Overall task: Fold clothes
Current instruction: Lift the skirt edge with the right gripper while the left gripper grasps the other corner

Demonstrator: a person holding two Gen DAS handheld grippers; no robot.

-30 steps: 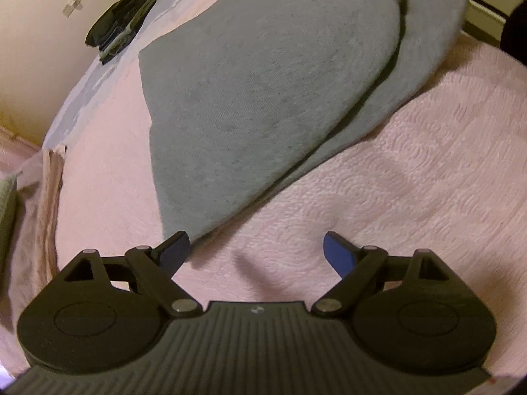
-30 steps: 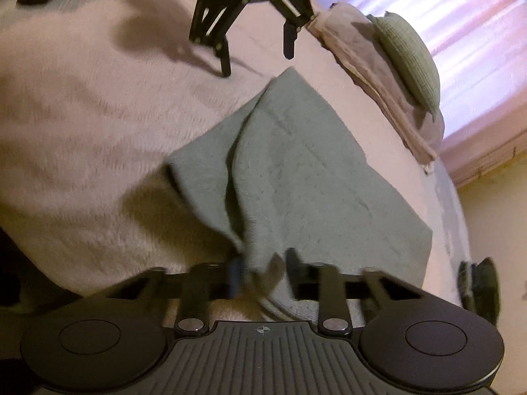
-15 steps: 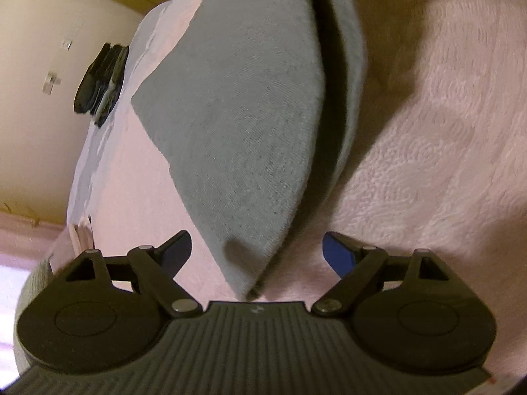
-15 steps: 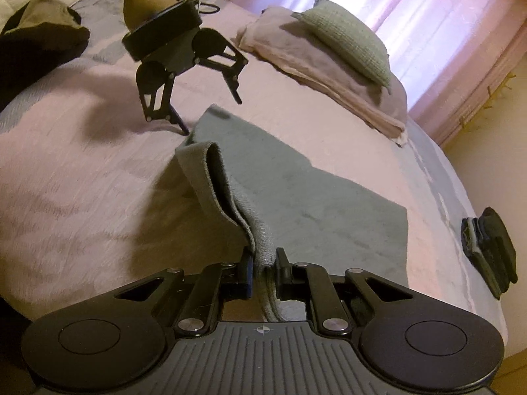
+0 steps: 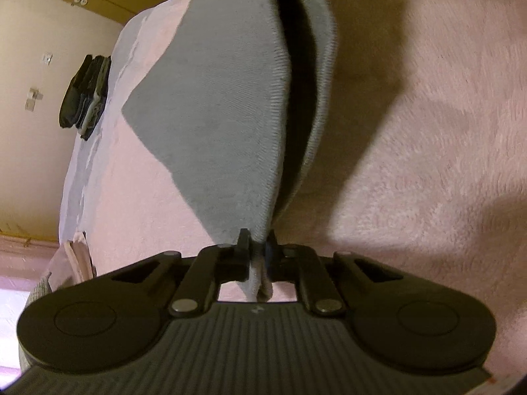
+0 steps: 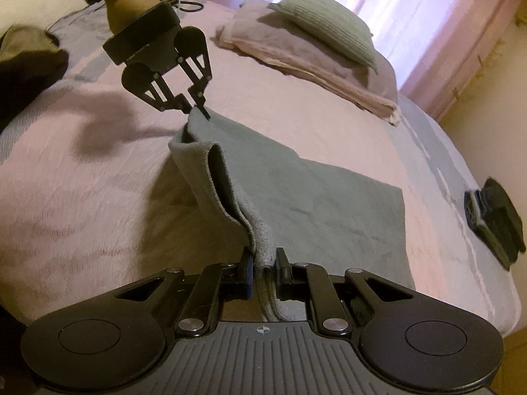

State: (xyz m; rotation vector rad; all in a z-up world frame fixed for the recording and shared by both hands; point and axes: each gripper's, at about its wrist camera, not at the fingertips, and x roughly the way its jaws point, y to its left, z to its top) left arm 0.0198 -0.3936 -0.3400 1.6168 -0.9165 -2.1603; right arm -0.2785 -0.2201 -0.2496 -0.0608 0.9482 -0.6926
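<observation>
Cloth (image 6: 316, 197): a grey knit piece is seen laid on the bed, folded double along one edge; that edge is raised off the cover and stretched between the two grippers, while the rest is spread flat toward the foot of the bed.
Left gripper (image 5: 258, 247): the fingers are closed tight on one corner of the cloth, a bit of which is pinched between the pads and pokes out behind them. From the right wrist view the same gripper (image 6: 197, 108) is seen at the far corner, held by a hand (image 6: 126, 6) in a dark sleeve.
Right gripper (image 6: 265, 263): the fingers are closed on the near corner, both layers being clamped, with the doubled fabric hanging through behind the pads.
Fold: between the two grips the layers gape apart, so that a dark pocket is shown.
Bed (image 6: 82, 197): it is covered by a pink textured spread, with a paler grey-lilac strip along the side.
Pillow (image 6: 326, 33): a grey-green ribbed one is laid on folded pink bedding at the head.
Dark stack (image 6: 497, 220): folded dark items are set near the bed's edge, well apart from the cloth.
Dark heap (image 6: 29, 56): it is seen at the left edge; what it is cannot be told.
Writing: none can be read; only a small crosshair mark is printed on each gripper body.
</observation>
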